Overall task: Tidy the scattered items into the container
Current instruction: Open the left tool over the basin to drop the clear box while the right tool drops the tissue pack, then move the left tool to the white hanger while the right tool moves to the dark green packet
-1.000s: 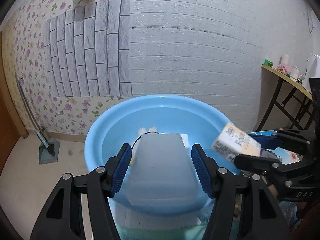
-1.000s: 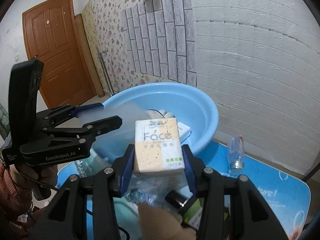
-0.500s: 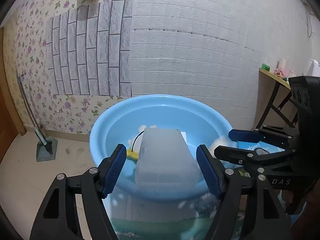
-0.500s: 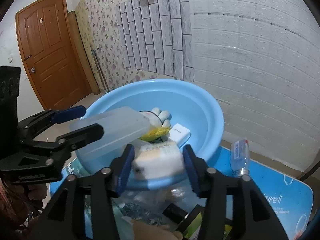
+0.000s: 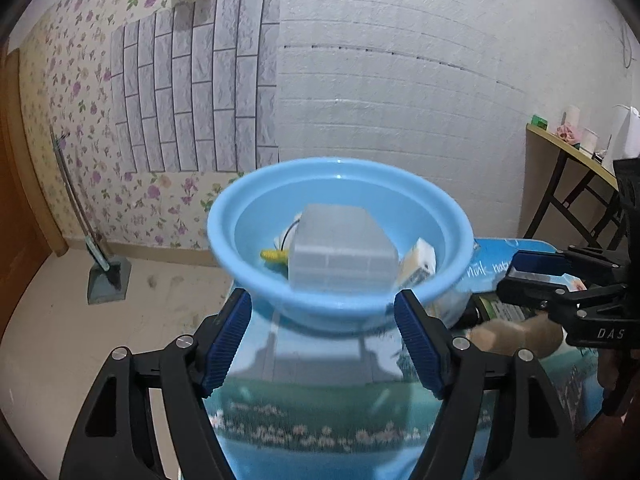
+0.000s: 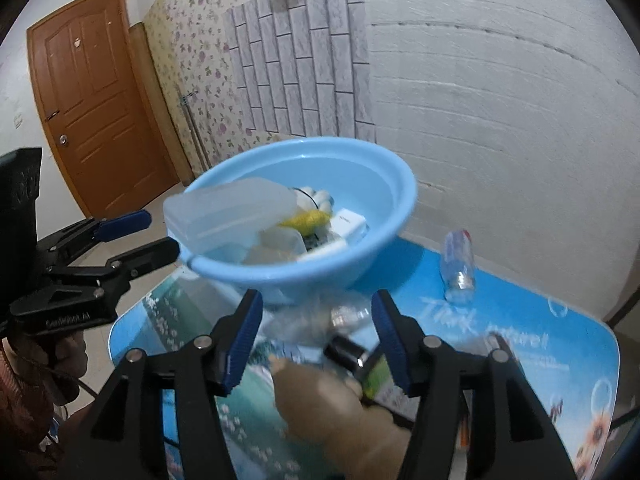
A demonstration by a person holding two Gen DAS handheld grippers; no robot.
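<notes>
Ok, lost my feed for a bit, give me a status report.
Left gripper open, empty. Right gripper open, empty. Translucent box and tissue pack in blue basin. Clear bottle left on table; nothing blocking.

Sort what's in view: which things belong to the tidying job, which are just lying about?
Job:
blue basin
translucent plastic box
tissue pack
clear bottle
dark bottle

Lying about:
dustpan
side table
wooden door

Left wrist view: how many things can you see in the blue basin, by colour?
Translucent box: 1
Yellow item: 1
Cream tissue pack: 1
White item, mostly hidden: 1
Total: 4 in the basin; more may lie hidden.
</notes>
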